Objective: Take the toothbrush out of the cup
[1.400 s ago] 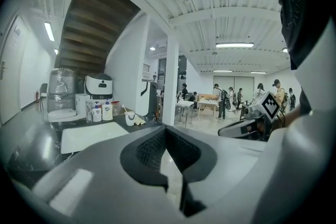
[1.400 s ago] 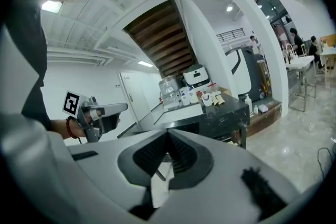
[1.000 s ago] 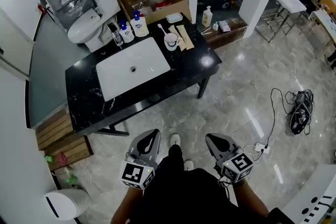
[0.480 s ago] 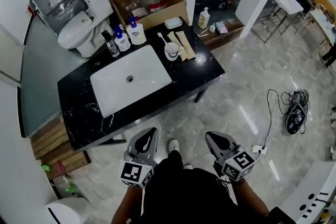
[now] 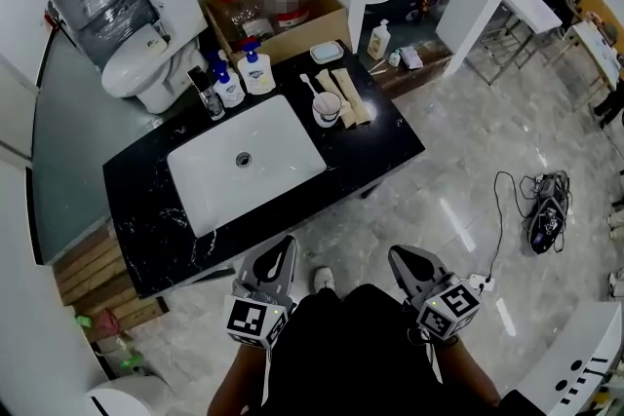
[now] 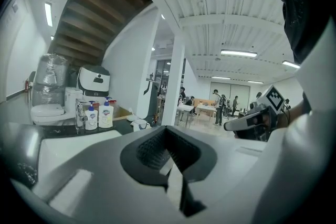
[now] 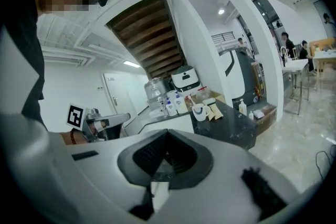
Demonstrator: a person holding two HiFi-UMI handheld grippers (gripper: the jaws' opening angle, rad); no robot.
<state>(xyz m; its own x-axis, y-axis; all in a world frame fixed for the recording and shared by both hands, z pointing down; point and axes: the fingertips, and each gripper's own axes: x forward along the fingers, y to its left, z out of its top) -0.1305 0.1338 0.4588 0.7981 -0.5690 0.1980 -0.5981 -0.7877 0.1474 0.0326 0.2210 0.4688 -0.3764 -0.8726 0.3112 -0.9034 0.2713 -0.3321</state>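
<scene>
A white cup (image 5: 326,107) stands on the black counter (image 5: 380,136), right of the white sink (image 5: 244,161). A white toothbrush (image 5: 310,88) leans out of the cup toward the left. The cup (image 7: 199,111) also shows far ahead in the right gripper view, and small in the left gripper view (image 6: 139,124). My left gripper (image 5: 276,260) and right gripper (image 5: 405,263) hang close to my body above the floor, well short of the counter. Both point toward it, shut and empty.
Two soap bottles (image 5: 258,71) and a tap (image 5: 205,93) stand behind the sink. Flat tan packets (image 5: 349,94) lie beside the cup. A toilet (image 5: 132,63) and a cardboard box (image 5: 283,10) sit beyond the counter. A cable bundle (image 5: 541,214) lies on the floor at right.
The counter has drawn nearer and shifted in the head view as I walked toward it. Both grippers stay shut and empty in front of my body.
</scene>
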